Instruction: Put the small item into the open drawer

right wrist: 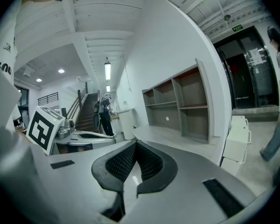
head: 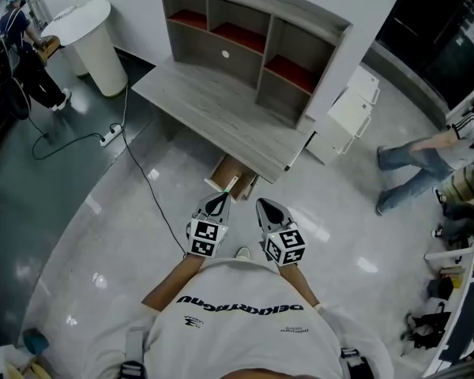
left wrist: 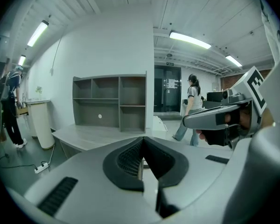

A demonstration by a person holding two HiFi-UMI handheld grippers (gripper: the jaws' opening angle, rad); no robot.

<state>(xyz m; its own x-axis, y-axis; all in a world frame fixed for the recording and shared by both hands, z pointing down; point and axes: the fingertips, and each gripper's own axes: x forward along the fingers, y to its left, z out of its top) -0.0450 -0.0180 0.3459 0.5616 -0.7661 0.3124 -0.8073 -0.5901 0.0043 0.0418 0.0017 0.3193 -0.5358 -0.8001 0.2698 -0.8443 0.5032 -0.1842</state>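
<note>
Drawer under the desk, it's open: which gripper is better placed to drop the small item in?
Left, likely. The left gripper, jaws shut, points at the drawer with a small white-and-green item at its tip; whether it grips it is unclear. The right gripper is shut on nothing.

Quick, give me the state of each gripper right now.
Left gripper: closed, with no item visible between its jaws.
Right gripper: closed, with its jaw tips together and holding nothing.

Grey cubby shelf (head: 253,50), white round stand (head: 95,46), white cabinet (head: 351,113) — power strip (head: 110,136) on floor, person (head: 426,160) at right
</note>
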